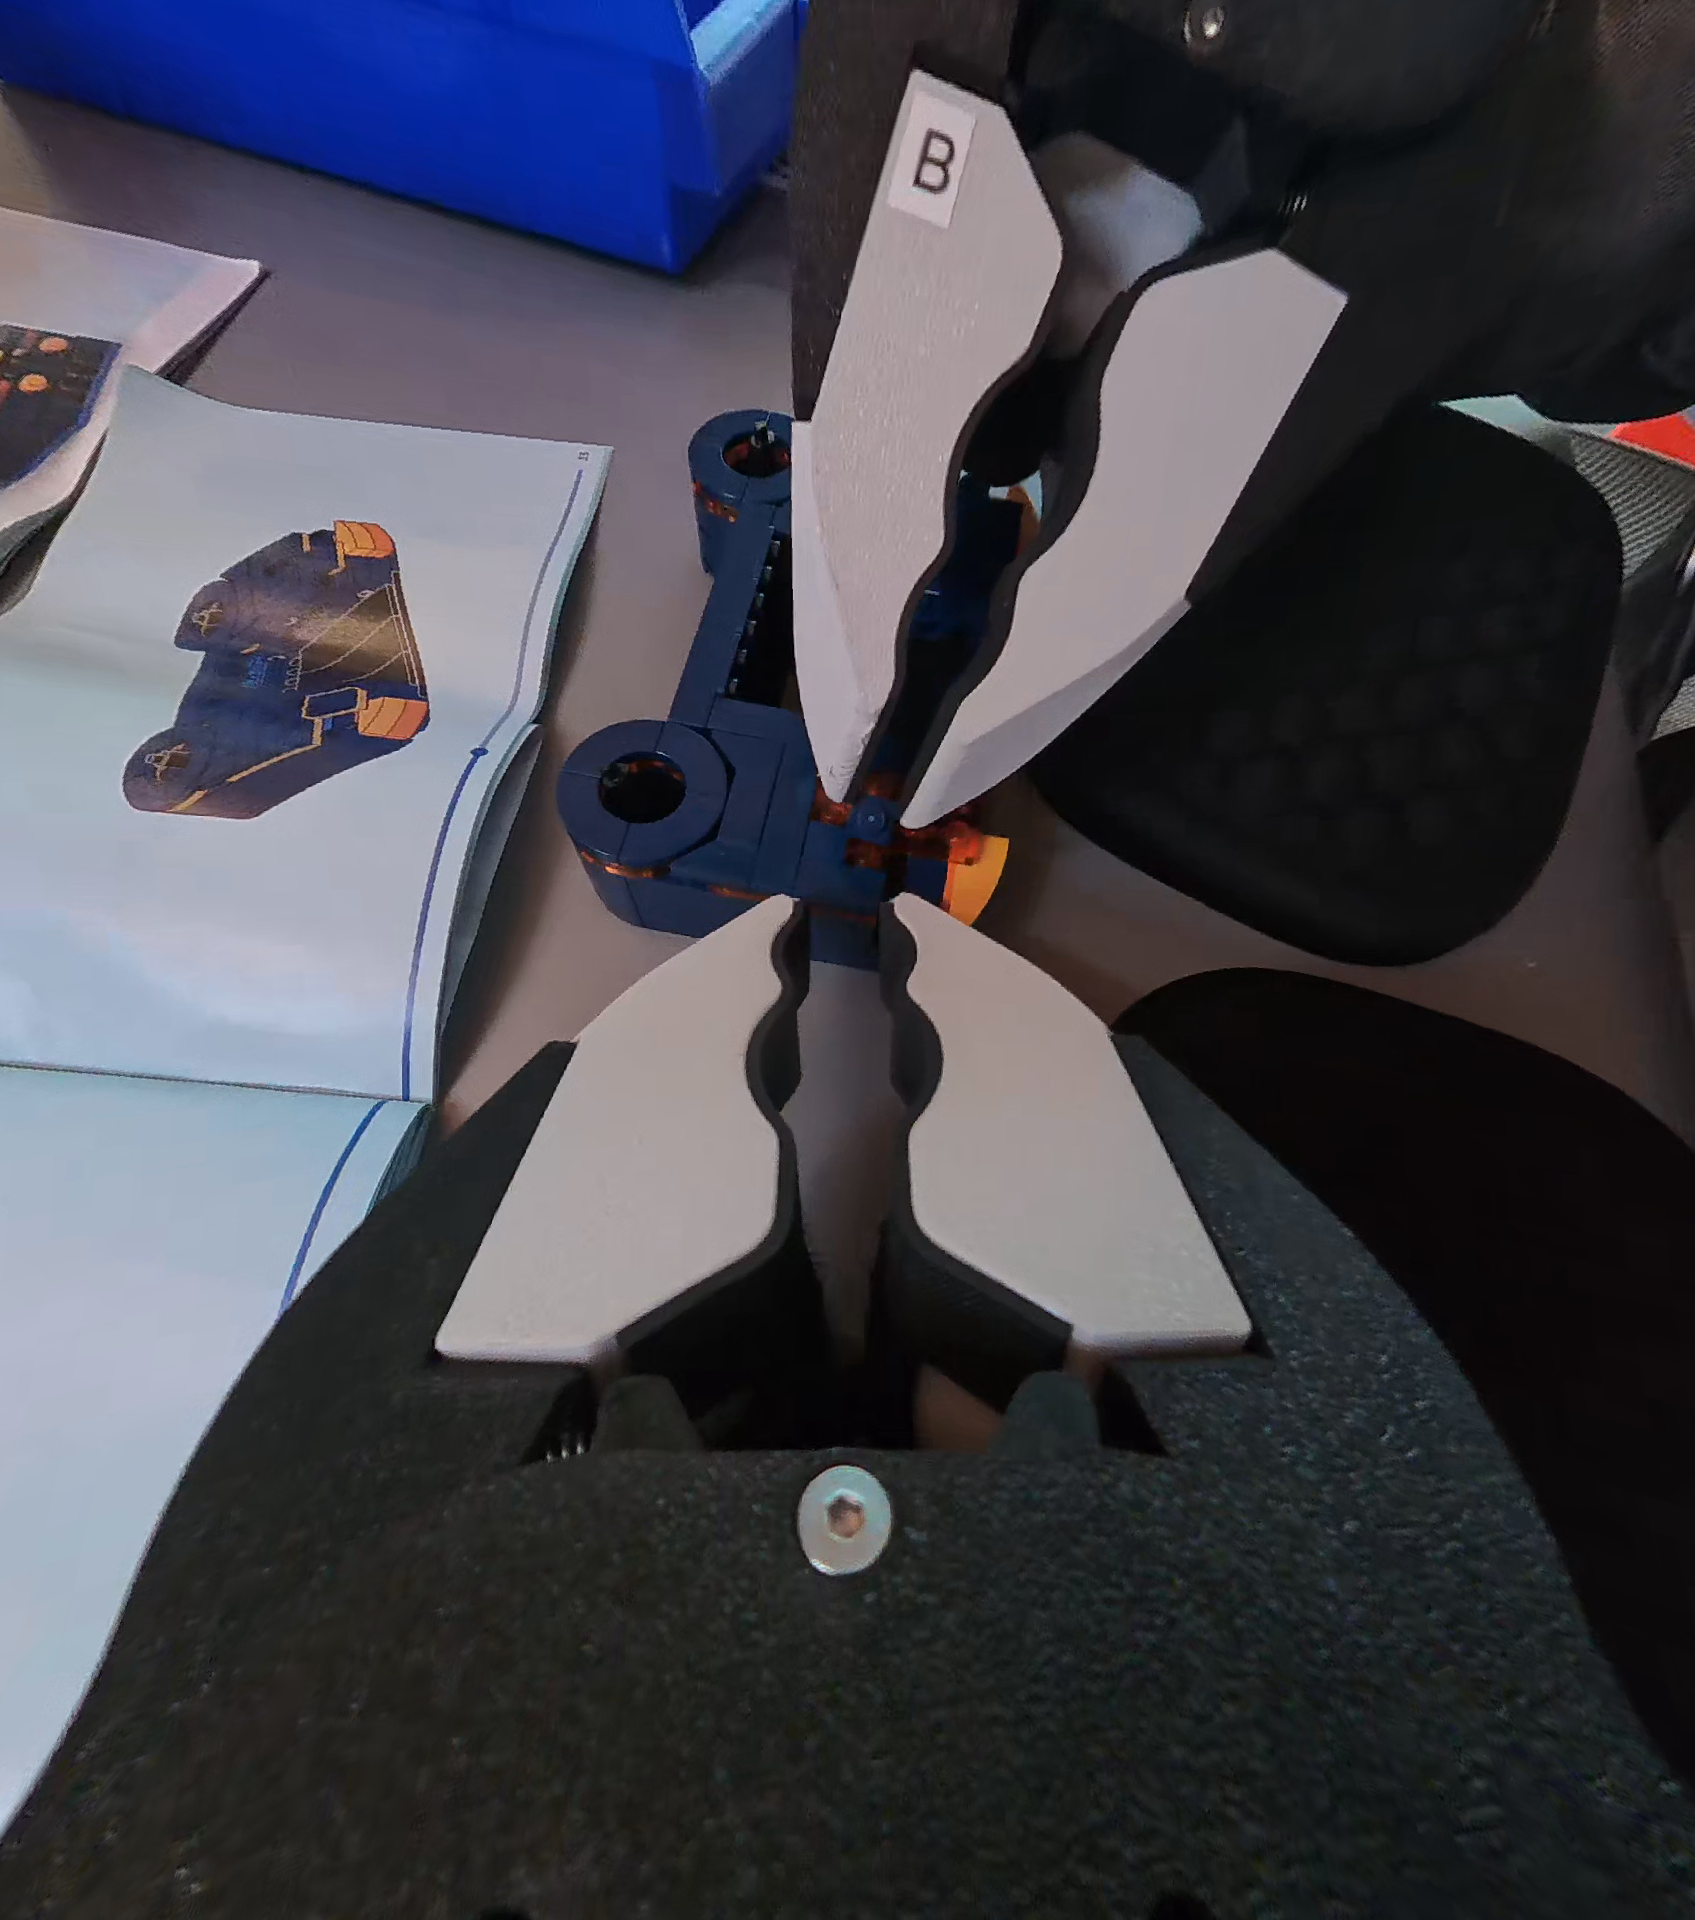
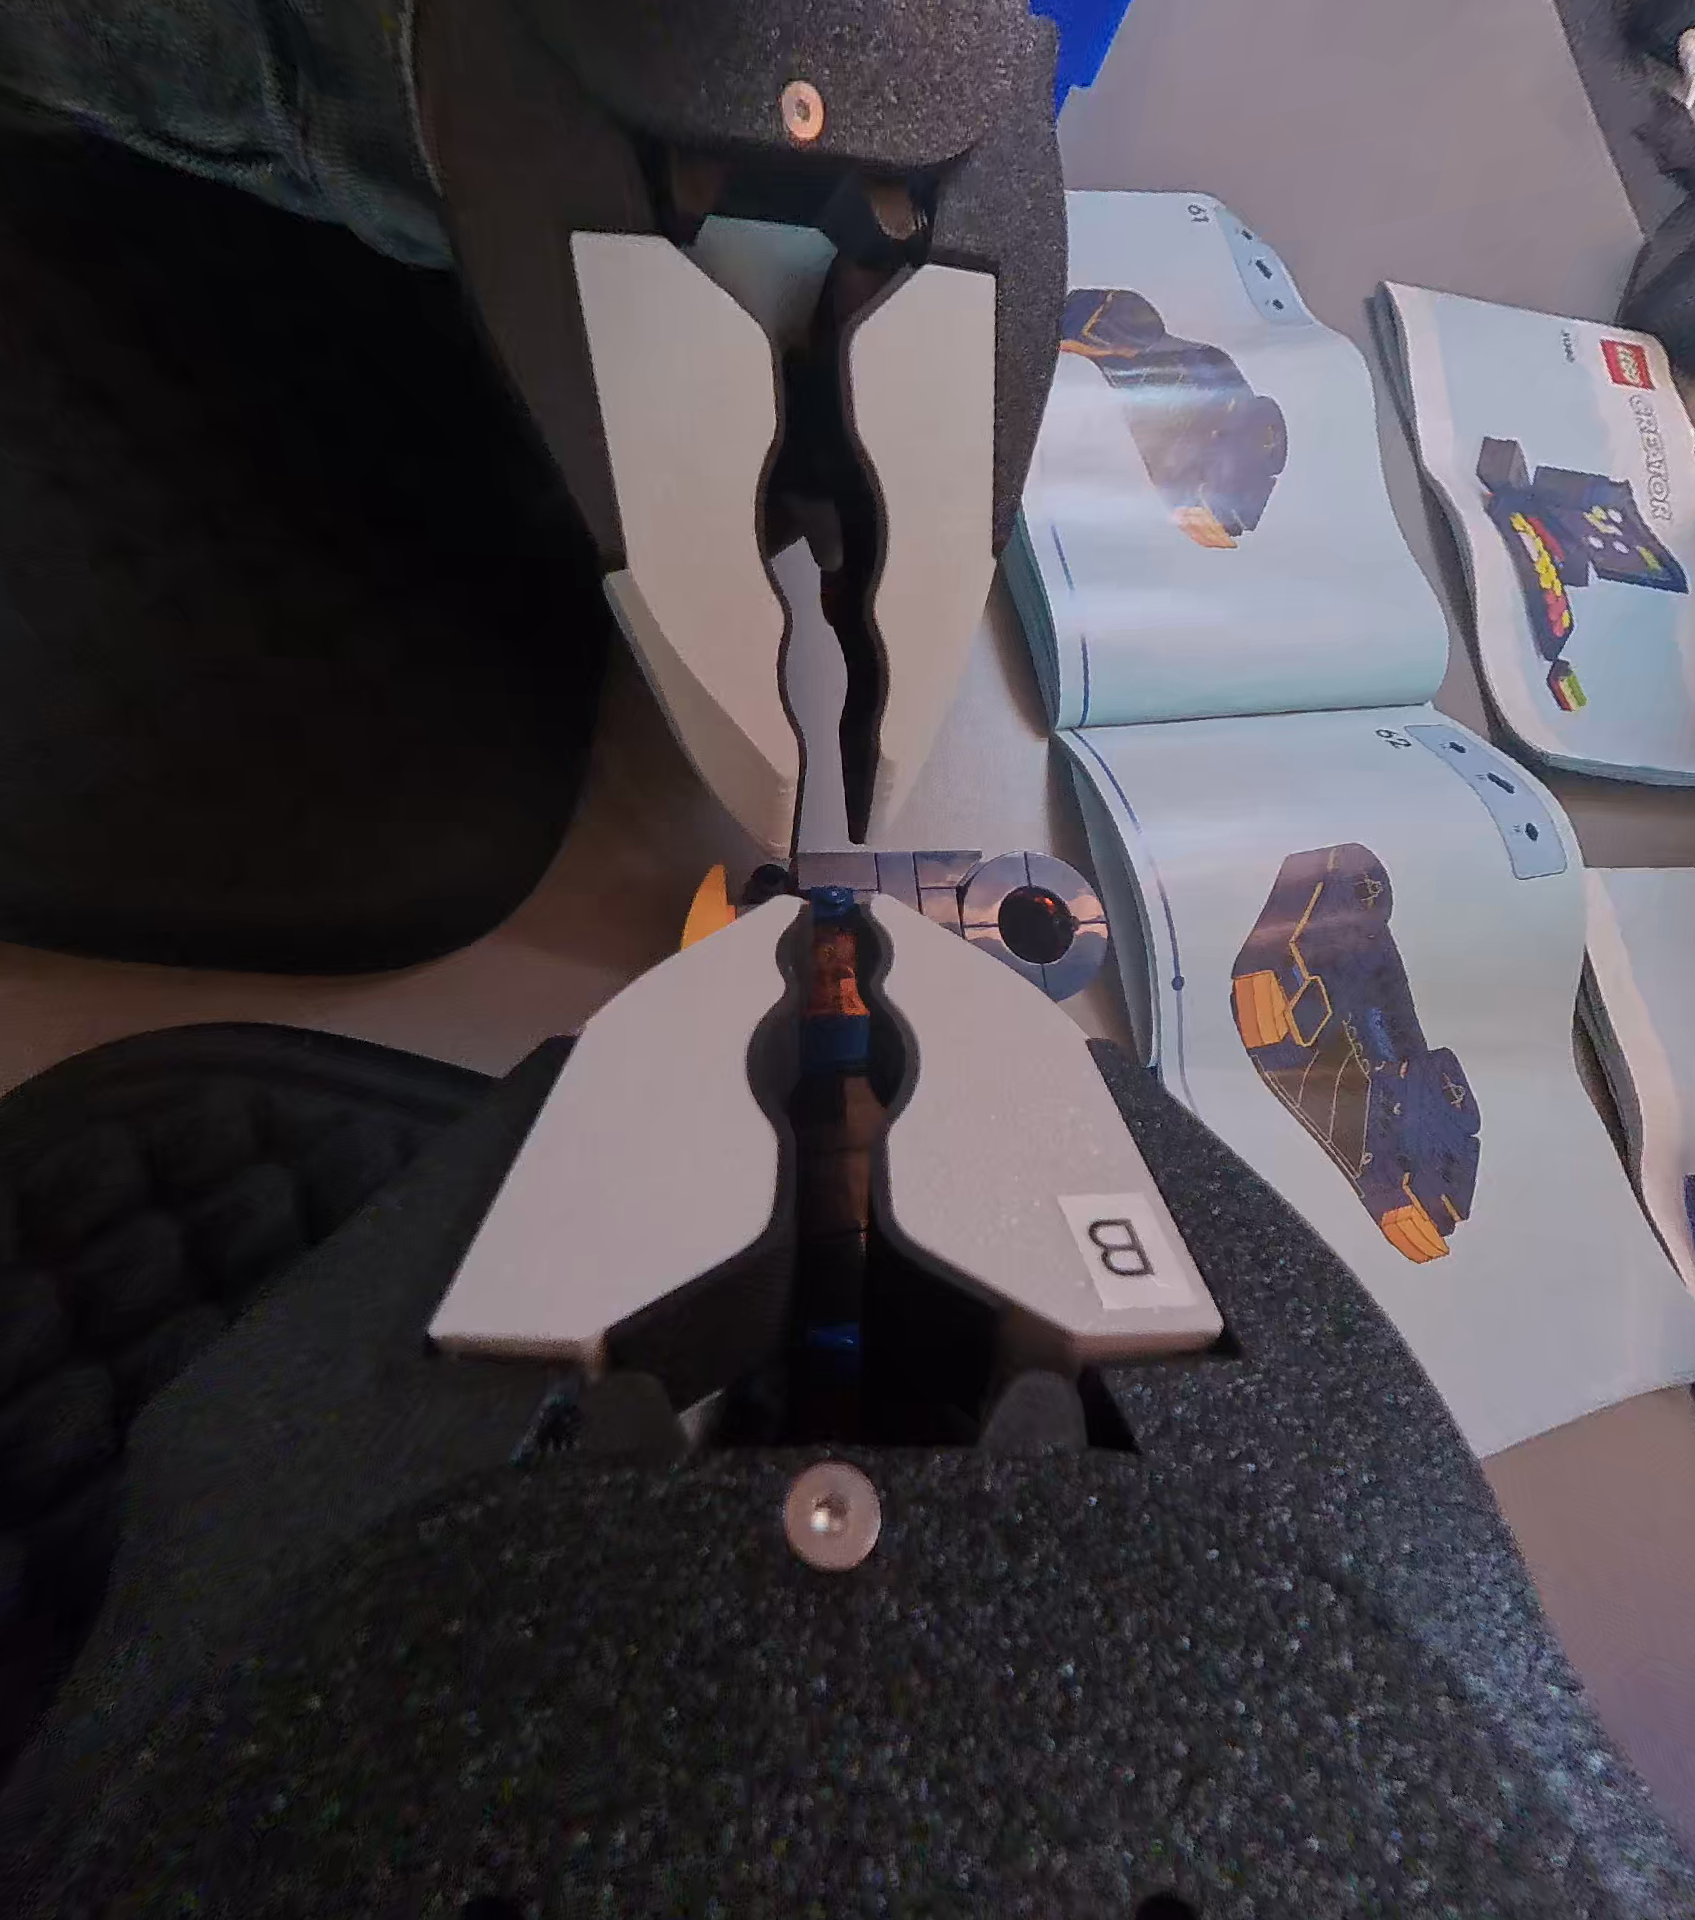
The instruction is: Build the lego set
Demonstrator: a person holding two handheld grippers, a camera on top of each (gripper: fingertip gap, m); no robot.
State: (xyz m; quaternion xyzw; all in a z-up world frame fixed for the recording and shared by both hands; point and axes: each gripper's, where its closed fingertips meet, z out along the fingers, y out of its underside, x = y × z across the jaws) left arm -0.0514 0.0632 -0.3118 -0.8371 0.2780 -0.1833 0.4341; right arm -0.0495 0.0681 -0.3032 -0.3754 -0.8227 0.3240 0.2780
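Observation:
A dark blue lego model (image 1: 718,790) with two round towers and orange trim lies on the grey table; it also shows in the right wrist view (image 2: 926,883). My left gripper (image 1: 845,920) is shut on the model's near edge. It comes in from the top of the right wrist view (image 2: 838,831). My right gripper (image 2: 832,909) is closed down on a small dark blue piece (image 1: 869,821) at the model's orange-trimmed corner. It reaches down from the top of the left wrist view (image 1: 879,795). The two grippers' tips almost meet.
An open instruction booklet (image 1: 251,727) lies left of the model, also in the right wrist view (image 2: 1342,1039). A second booklet (image 2: 1549,520) lies beyond it. A blue bin (image 1: 407,104) stands at the back. A black padded cushion (image 1: 1342,686) lies right of the model. The tips of both grippers are at nearly the same place.

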